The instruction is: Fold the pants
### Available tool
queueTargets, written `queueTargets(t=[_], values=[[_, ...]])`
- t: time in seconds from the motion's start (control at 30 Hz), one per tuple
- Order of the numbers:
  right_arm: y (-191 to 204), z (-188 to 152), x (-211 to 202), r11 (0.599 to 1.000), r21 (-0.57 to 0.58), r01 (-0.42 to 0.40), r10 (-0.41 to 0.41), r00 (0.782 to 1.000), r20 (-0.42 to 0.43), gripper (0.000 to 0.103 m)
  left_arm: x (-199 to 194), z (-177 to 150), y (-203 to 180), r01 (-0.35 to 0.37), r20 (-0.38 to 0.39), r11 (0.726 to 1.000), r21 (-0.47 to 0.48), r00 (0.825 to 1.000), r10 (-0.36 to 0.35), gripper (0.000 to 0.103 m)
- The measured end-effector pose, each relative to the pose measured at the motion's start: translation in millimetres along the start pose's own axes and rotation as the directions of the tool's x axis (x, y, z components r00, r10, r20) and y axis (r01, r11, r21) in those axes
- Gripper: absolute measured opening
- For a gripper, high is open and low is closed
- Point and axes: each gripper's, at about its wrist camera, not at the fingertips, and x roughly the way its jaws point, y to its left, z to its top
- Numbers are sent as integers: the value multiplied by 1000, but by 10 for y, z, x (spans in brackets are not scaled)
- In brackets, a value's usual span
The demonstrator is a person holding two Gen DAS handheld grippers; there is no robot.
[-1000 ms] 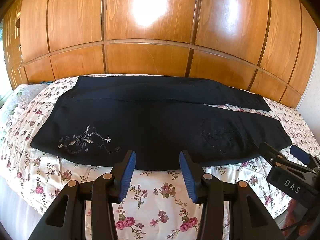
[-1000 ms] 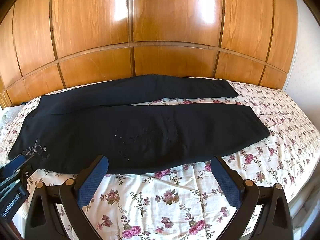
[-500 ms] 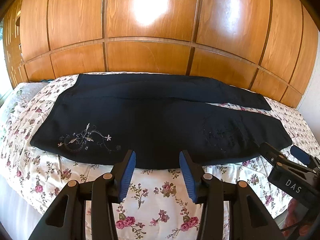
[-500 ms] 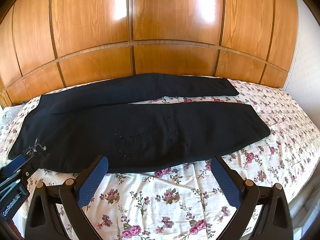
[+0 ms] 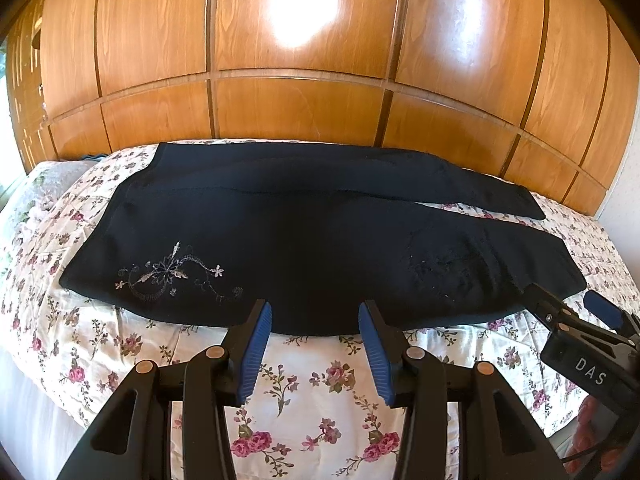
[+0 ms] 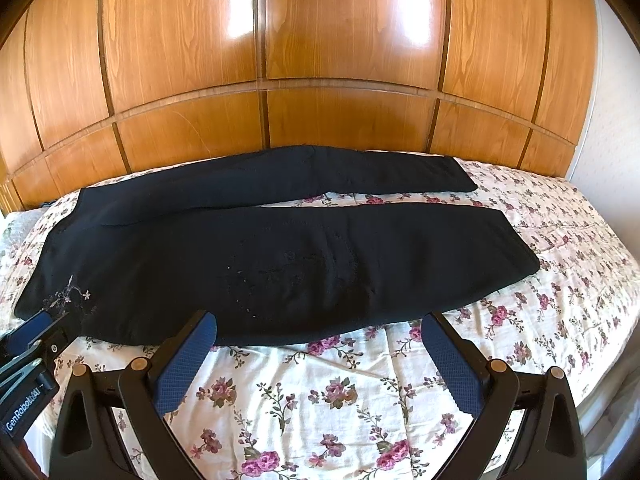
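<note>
Black pants lie flat, unfolded on floral bedspread, legs spread. Left gripper half open, right gripper wide open, both empty. Fabric likely soft, limp (grip near-edge seam).

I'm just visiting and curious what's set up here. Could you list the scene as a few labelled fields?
garment: black pants with pale floral embroidery, spread flat, unfolded, legs apart
surface: bed with rose-print white bedspread
backdrop: glossy wooden panelled headboard
left gripper: open, empty, at the pants' near edge
right gripper: wide open, empty, at the near edge
</note>
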Motion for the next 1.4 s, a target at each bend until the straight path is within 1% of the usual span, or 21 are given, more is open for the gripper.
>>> queueTargets(t=[0.27, 0.47, 0.57, 0.6, 0.67, 0.7, 0.73, 0.77, 0.8, 0.83, 0.9, 0.97, 1.07, 1.13, 1.2, 1.23, 1.27, 1.3, 1.33, 1.4], values=[[-13, -2, 39, 1000, 3, 1, -1, 1000, -7, 103, 53, -9, 16, -10, -17, 1000, -3, 1000, 10, 46], [-143, 34, 108, 999, 30, -26, 26, 1000, 1, 103, 140, -16, 112, -25, -45, 999, -35, 999, 24, 46], [-250, 75, 156, 999, 35, -35, 34, 999, 11, 103, 210, -21, 184, -26, -71, 998, -58, 997, 22, 46], [-283, 91, 180, 999, 32, -39, 39, 999, 9, 103, 242, -22, 218, -22, -85, 997, -70, 996, 16, 46], [-353, 120, 228, 998, 27, -61, 61, 998, 11, 103, 326, -30, 317, 13, -119, 994, -107, 993, -26, 46], [-409, 130, 260, 997, 30, -74, 73, 997, 11, 103, 393, -43, 401, 56, -149, 987, -152, 986, -79, 46], [-458, 130, 288, 997, 42, -65, 65, 998, 1, 103, 437, -57, 463, 81, -167, 978, -190, 979, -113, 46], [-526, 132, 325, 997, 63, -53, 54, 998, -18, 103, 488, -74, 532, 95, -187, 968, -232, 972, -140, 46], [-577, 131, 357, 996, 78, -49, 51, 998, -34, 103, 537, -90, 600, 95, -205, 960, -263, 967, -152, 46], [-643, 124, 410, 995, 95, -41, 47, 997, -62, 103, 581, -105, 666, 82, -222, 956, -281, 964, -148, 46], [-757, 98, 484, 992, 123, -26, 38, 995, -95, 103, 598, -107, 728, 68, -220, 957, -281, 966, -133, 46], [-905, 60, 531, 984, 173, -34, 51, 994, -98, 103, 609, -100, 822, 53, -205, 956, -288, 972, -116, 46], [-1132, -1, 613, 952, 291, -93, 126, 987, -97, 103, 635, -102, 1034, 44, -178, 938, -343, 978, -111, 46], [-1330, -64, 666, 908, 399, -131, 178, 980, -84, 102, 665, -124, 1235, 26, -159, 918, -395, 983, -96, 46], [-1501, -125, 724, 858, 489, -157, 219, 973, -72, 96, 681, -143, 1382, 10, -146, 902, -432, 986, -80, 46], [-1566, -157, 751, 834, 525, -169, 237, 969, -65, 93, 684, -164, 1499, 3, -128, 887, -463, 989, -70, 46], [-1653, -197, 789, 805, 565, -181, 258, 964, -58, 88, 685, -177, 1554, 5, -117, 879, -477, 991, -69, 46], [-1705, -226, 812, 784, 591, -190, 271, 961, -51, 83, 689, -195, 1633, 10, -106, 867, -498, 992, -72, 46], [-1769, -262, 837, 758, 620, -202, 287, 957, -38, 81, 699, -219, 1719, 20, -95, 852, -523, 992, -82, 46], [-1895, -351, 909, 703, 674, -230, 320, 947, -10, 75, 704, -259, 1837, 40, -73, 831, -555, 993, -96, 46]])
